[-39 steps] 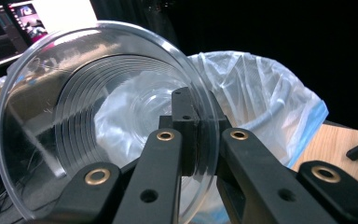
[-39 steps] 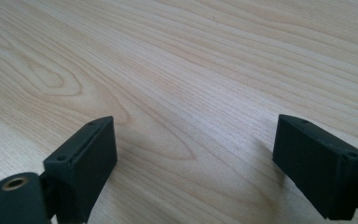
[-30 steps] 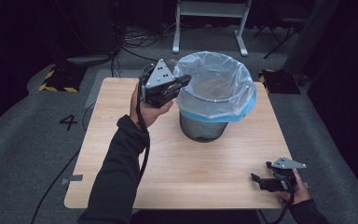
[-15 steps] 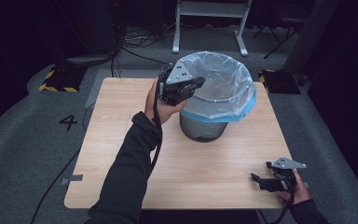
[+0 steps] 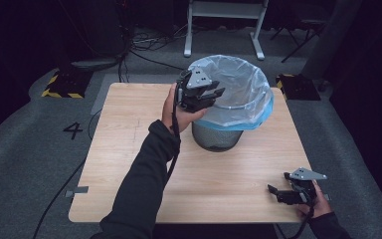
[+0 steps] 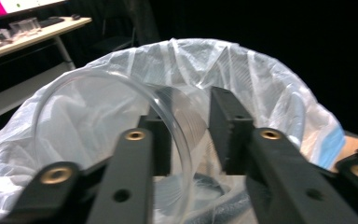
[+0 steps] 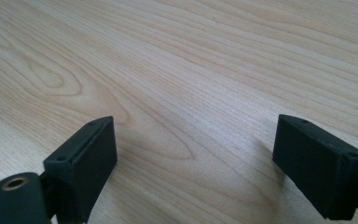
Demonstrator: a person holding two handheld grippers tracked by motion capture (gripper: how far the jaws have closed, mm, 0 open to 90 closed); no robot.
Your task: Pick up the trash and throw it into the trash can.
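A clear plastic cup [image 6: 107, 126] hangs over the mouth of a mesh waste bin [image 5: 218, 137] lined with a clear bag [image 5: 238, 84]. My left gripper [image 5: 214, 93] is at the bin's near-left rim. In the left gripper view the left gripper [image 6: 190, 135] has its jaws a narrow gap apart. The cup's ribbed wall sits between them, and one jaw shows through the cup. My right gripper [image 5: 277, 191] rests low at the table's front right corner. In the right gripper view the right gripper [image 7: 193, 156] is wide open over bare wood.
The bin stands at the back middle of the wooden table [image 5: 129, 149]. A blue bag edge [image 5: 258, 117] hangs down the bin's right side. Cables and a metal stand's feet [image 5: 224, 30] lie on the floor behind the table.
My left gripper has carried the clear cup to the right, from left of the bin to over its rim. The right gripper has stayed where it was.
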